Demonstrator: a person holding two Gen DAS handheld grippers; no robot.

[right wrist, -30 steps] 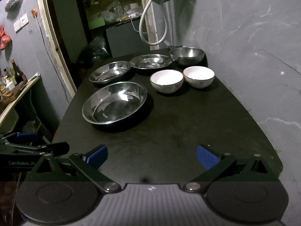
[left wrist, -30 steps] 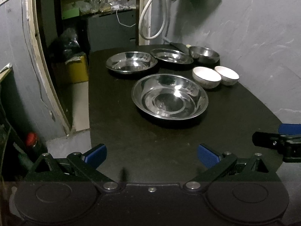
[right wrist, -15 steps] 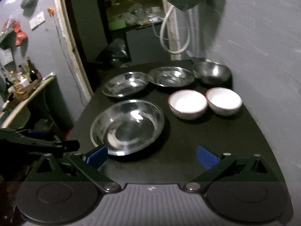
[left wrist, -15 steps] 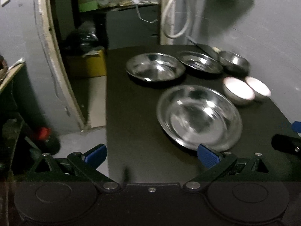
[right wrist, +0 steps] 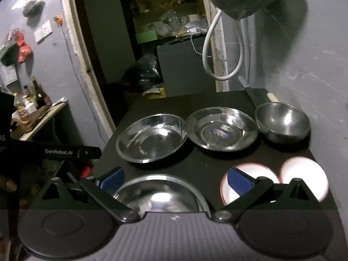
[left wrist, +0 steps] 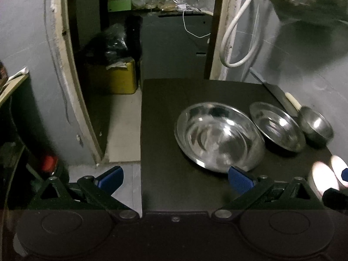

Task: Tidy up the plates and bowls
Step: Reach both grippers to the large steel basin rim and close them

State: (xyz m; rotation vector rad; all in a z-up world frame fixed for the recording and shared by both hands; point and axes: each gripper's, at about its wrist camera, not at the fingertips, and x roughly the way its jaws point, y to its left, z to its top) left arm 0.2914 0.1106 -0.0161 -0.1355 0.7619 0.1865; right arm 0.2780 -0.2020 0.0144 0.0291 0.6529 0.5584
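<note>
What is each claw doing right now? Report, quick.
Left claw: open, holding nothing.
Right claw: open, holding nothing, above the near steel plate.

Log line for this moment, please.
left tool open, empty | right tool open over near steel plate | nothing stacked yet

Three wide shallow steel plates: (right wrist: 152, 138), (right wrist: 220, 131) and (right wrist: 159, 195). One deep round steel bowl (right wrist: 282, 122). Two small white ceramic bowls: (right wrist: 245, 174) and (right wrist: 304, 171). All six sit on the black desk (right wrist: 217, 165).
</note>
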